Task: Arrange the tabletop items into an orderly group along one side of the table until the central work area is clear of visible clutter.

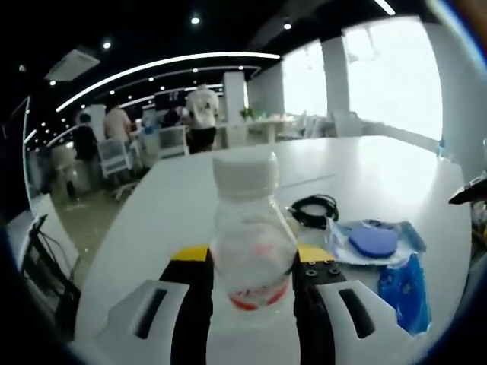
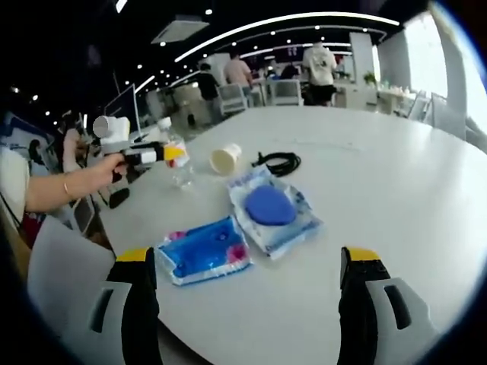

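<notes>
Centre of the left gripper view: bottle, upright between the jaws of my left gripper, pinched at its label, I judge for carrying to the side. Lower middle of the right gripper view: my right gripper spread wide, holding nothing. Ahead of it: blue pouch, disc pack, cup, cable (all unsorted at the centre of the table).

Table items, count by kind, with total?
Clear plastic bottle: 1
Paper cup: 1
Black cable coil: 1
Blue plastic packets: 2
Total: 5
</notes>
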`<state>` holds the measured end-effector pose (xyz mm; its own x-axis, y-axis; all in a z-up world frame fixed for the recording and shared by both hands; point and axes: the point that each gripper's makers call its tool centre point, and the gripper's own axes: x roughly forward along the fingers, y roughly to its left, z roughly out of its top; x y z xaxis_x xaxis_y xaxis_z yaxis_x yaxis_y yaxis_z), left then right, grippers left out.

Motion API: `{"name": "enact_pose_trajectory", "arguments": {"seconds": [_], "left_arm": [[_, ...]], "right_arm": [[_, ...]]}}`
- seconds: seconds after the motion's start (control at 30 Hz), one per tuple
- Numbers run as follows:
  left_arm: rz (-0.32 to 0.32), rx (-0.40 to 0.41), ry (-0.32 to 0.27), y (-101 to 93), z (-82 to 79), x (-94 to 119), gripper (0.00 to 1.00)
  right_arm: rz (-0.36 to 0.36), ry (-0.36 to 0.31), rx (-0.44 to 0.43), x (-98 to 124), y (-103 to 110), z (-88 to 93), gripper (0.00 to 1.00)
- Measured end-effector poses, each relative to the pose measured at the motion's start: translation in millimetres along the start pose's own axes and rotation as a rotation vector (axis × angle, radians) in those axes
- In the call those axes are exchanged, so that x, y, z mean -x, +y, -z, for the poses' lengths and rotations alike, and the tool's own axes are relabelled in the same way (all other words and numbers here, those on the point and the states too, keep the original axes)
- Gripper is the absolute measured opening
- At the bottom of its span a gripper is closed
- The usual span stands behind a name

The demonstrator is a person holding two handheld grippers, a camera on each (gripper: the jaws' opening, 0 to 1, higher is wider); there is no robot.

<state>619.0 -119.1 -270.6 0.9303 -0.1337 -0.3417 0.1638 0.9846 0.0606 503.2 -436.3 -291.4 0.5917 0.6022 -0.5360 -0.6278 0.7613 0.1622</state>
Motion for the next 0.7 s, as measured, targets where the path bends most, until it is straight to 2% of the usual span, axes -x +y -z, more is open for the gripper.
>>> {"name": "enact_pose_trajectory", "arguments": {"seconds": [0.13,0.43,0.7], "left_arm": [[-0.007,0.0,-0.005,11.8,-8.6,-6,0.38],[-0.017,0.019,0.007,35.9,-16.7,-26,0.38],[0.005,0.017,0.008,39.7,-22.4,-40,0.38]], "right_arm": [[0.004,-0.001,-0.008,0,-1,-0.3,1.0],[0.002,0.027,-0.013,-3,-2,5.9,1.0],[-0.003,0.048,-0.011,-5,-1,10.8,1.0]]}}
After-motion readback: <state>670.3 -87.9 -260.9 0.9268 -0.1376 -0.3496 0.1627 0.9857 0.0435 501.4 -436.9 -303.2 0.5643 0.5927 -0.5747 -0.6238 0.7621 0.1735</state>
